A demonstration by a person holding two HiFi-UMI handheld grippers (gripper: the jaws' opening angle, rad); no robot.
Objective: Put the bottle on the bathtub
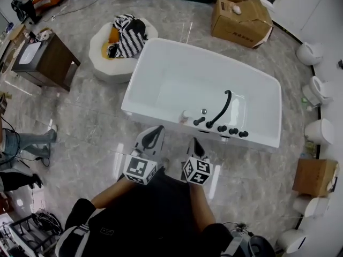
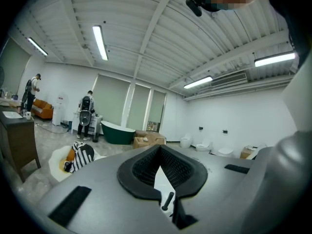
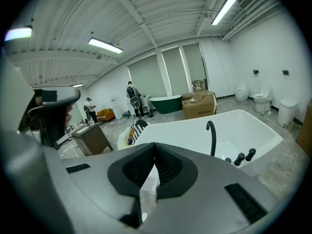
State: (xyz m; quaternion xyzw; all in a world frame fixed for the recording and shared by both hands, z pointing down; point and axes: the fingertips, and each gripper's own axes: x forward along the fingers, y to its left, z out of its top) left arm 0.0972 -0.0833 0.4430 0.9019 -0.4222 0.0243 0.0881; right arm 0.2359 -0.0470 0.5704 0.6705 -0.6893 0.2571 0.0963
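A white bathtub [image 1: 151, 117] fills the middle of the head view, with a black curved faucet [image 1: 224, 107] and black knobs on its near rim. A small pale bottle-like thing [image 1: 185, 115] stands on that rim, left of the knobs; it is too small to make out in detail. My left gripper [image 1: 156, 130] and right gripper [image 1: 194, 142] hover side by side just short of the rim, both shut and holding nothing. The left gripper [image 2: 159, 147] points across the room. The right gripper [image 3: 155, 145] looks over the bathtub [image 3: 195, 130] and its faucet [image 3: 212, 135].
A round white pouf with striped clothing [image 1: 120, 42] sits left of the tub, and a wooden cabinet [image 1: 45, 60] stands further left. A cardboard box [image 1: 241, 15] lies behind the tub. Toilets [image 1: 319, 130] and another box [image 1: 313, 176] line the right side. A person's legs [image 1: 27, 141] are at the left.
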